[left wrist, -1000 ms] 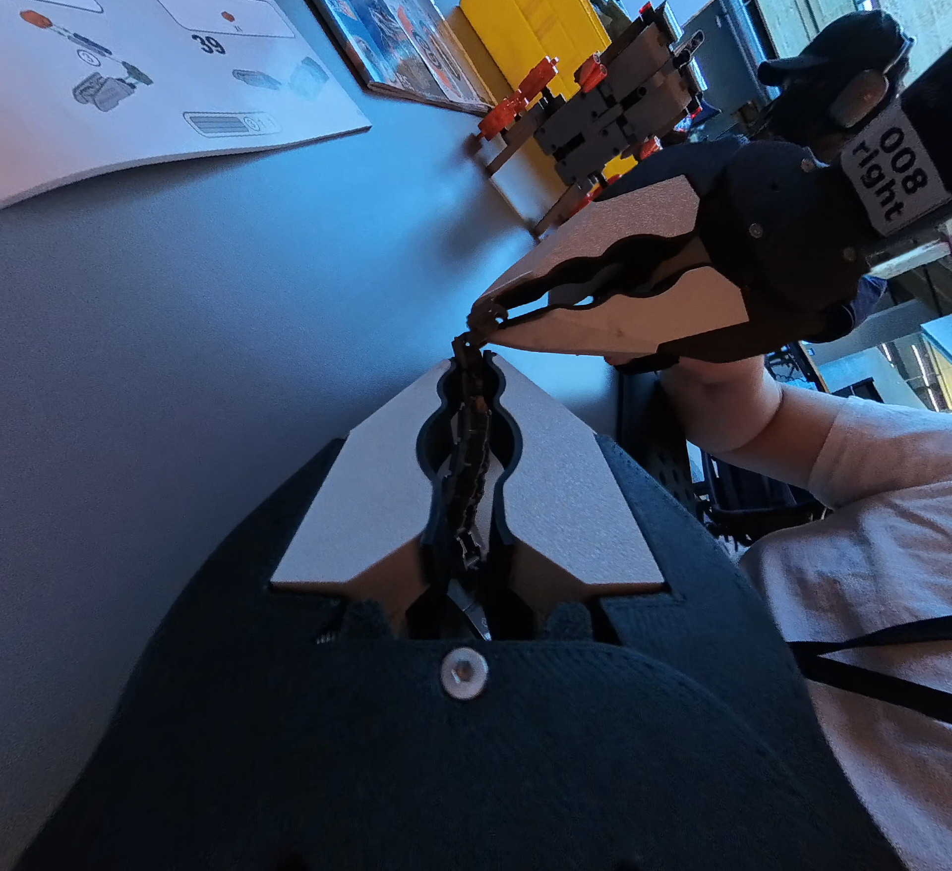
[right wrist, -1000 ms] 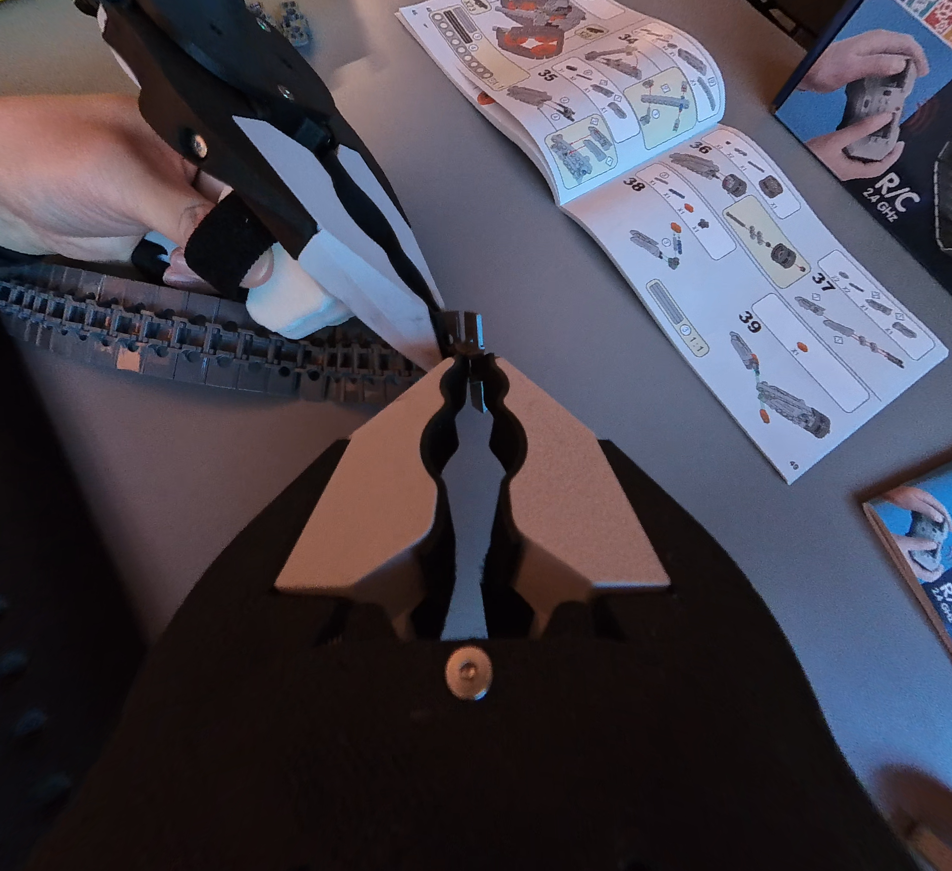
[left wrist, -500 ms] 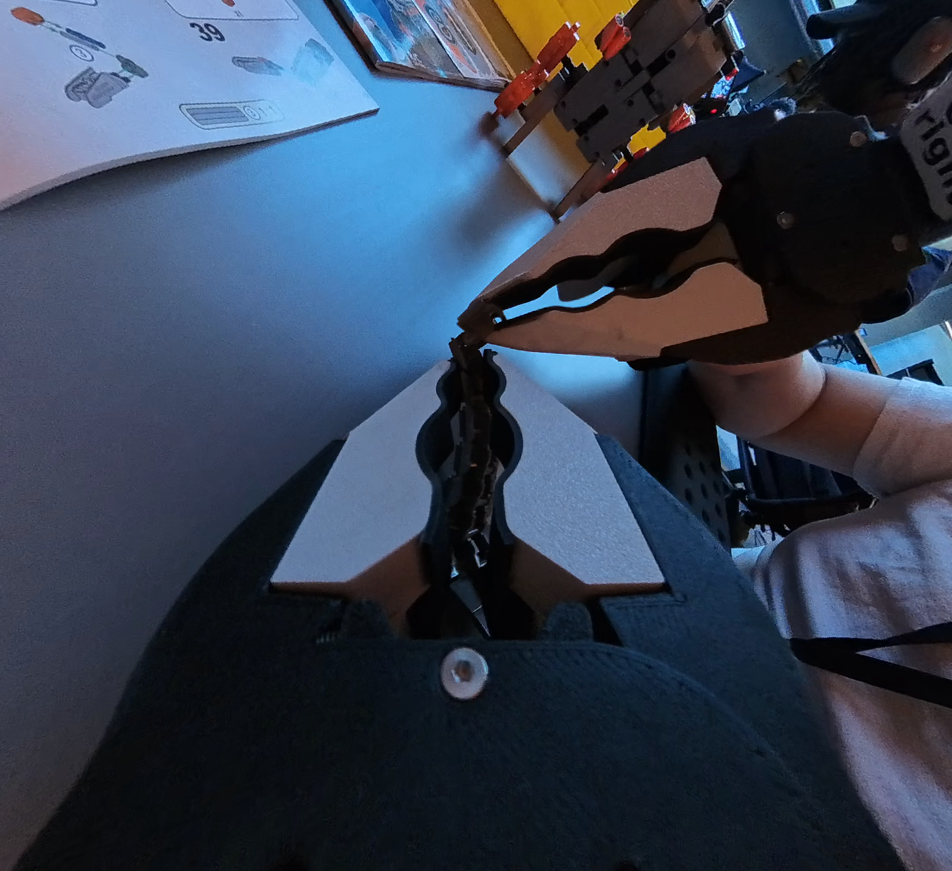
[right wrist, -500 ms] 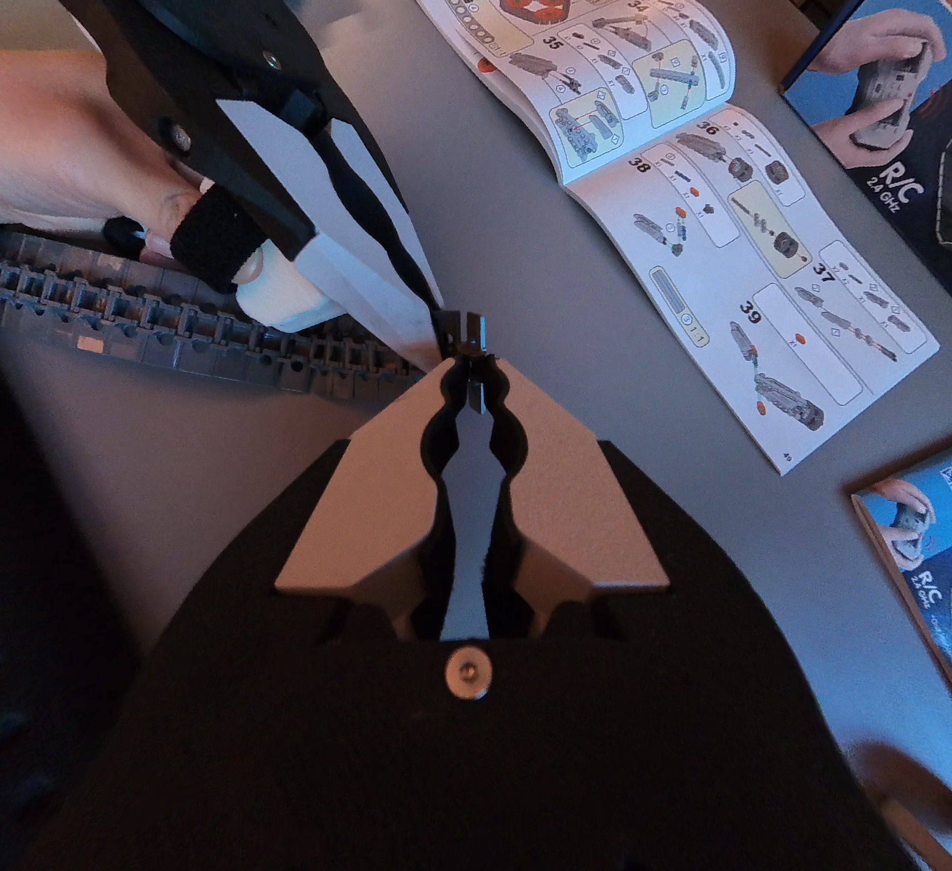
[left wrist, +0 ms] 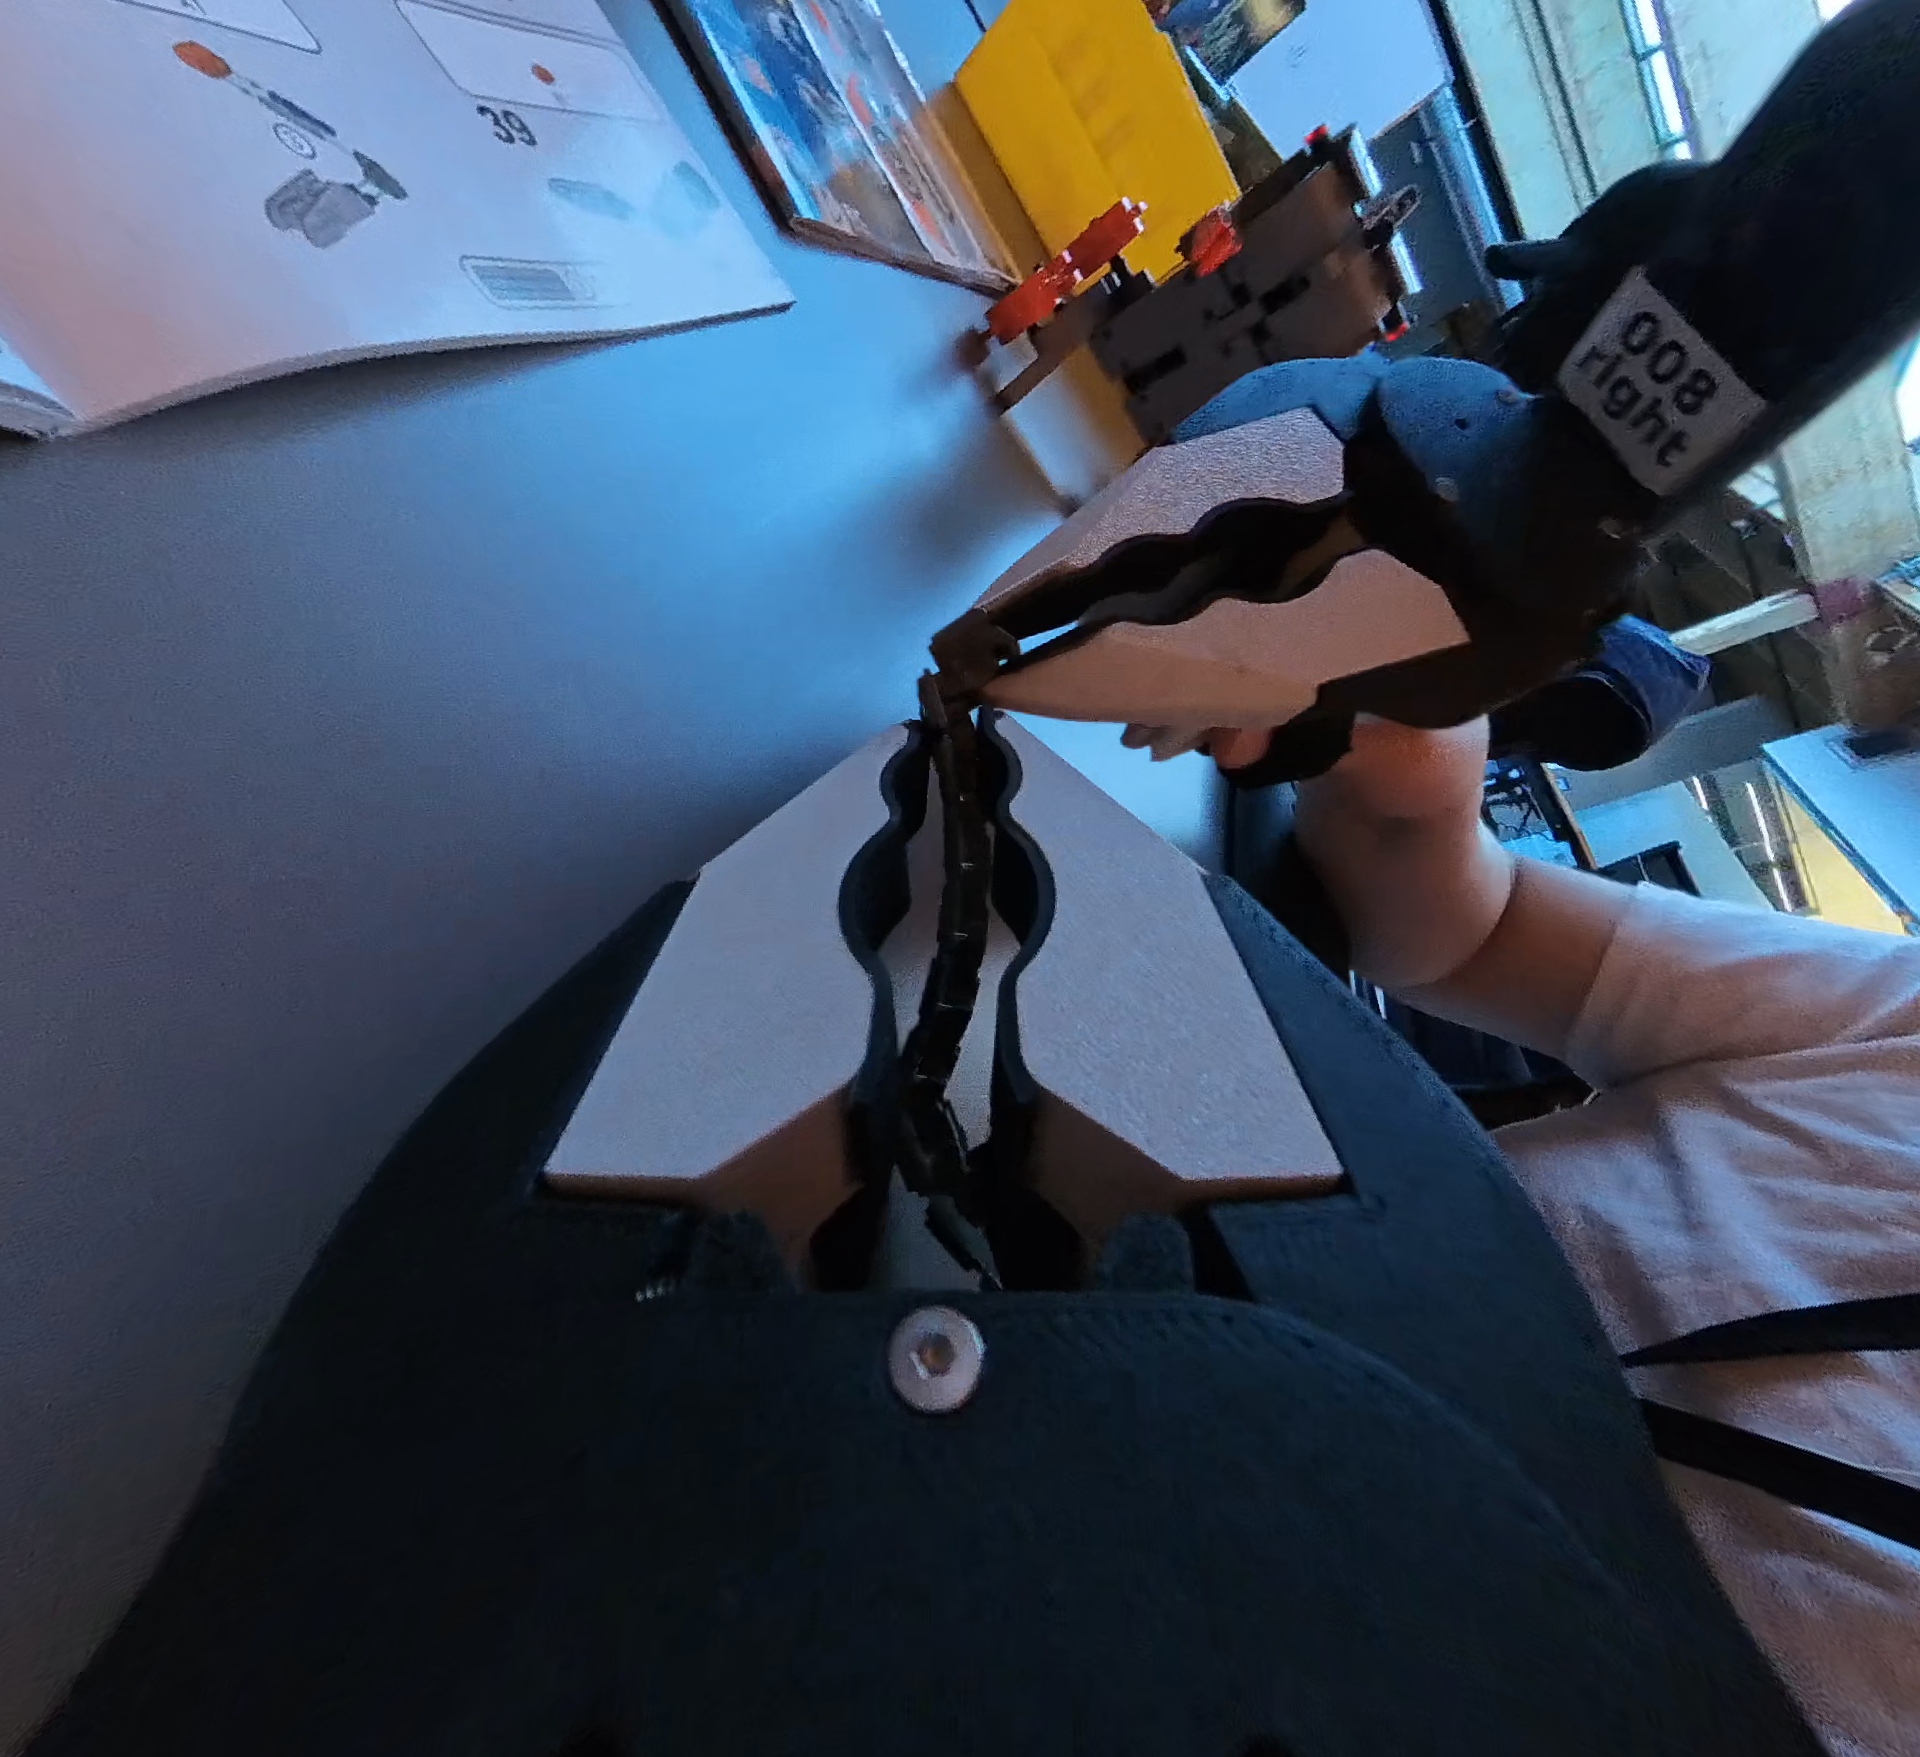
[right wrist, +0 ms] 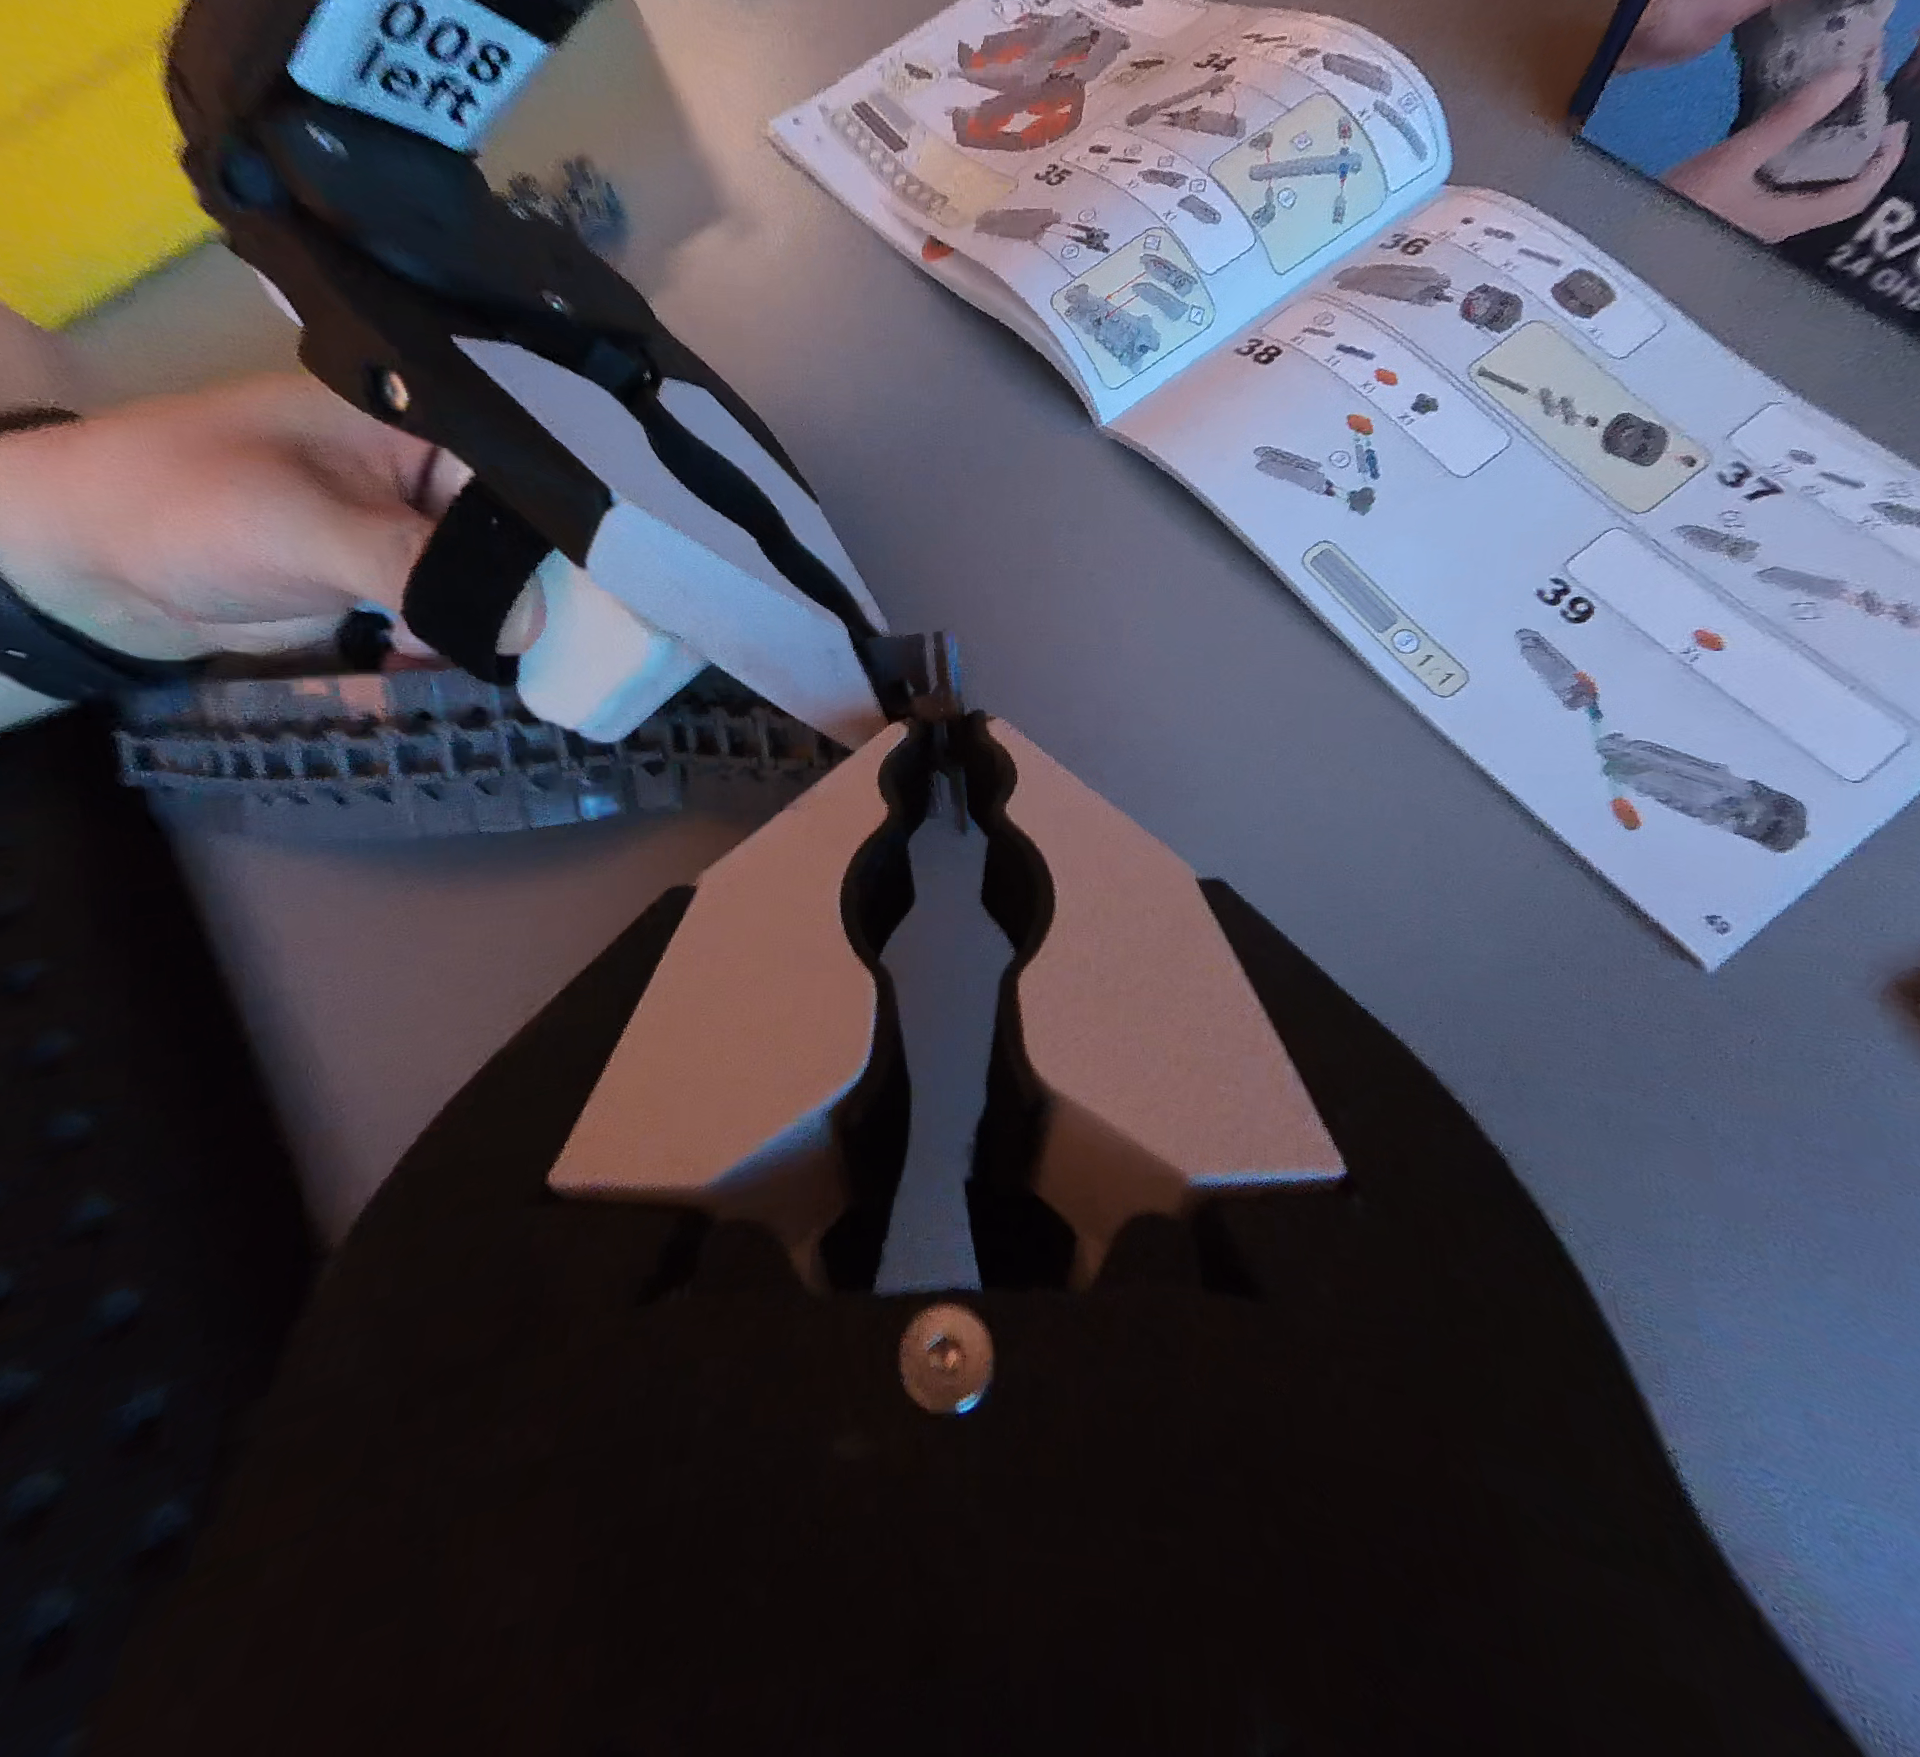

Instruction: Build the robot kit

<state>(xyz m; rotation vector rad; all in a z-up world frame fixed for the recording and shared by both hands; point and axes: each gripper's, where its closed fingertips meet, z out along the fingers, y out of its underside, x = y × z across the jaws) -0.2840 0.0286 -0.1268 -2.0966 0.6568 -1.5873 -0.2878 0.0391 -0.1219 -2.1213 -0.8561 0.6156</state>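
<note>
A dark track chain (left wrist: 961,928) is clamped lengthwise between the closed fingers of the left gripper (left wrist: 951,731). At its tip, the right gripper (right wrist: 940,751) is pinched shut on a small dark link (right wrist: 920,663), held above the grey table (right wrist: 1143,720). The instruction booklet (right wrist: 1455,419) lies well apart; a second track strip (right wrist: 416,762) lies near.

Booklet (right wrist: 1455,419) open on the table (right wrist: 1039,502), right of the track strip (right wrist: 416,762); box (right wrist: 1787,45) behind.

We look low and rolled sideways along the left gripper (left wrist: 951,731), close over the grey worktop (left wrist: 416,668). From the right gripper (right wrist: 940,736) we look steeply down. Both views share the instruction booklet (right wrist: 1455,460) and the opposite gripper.
</note>
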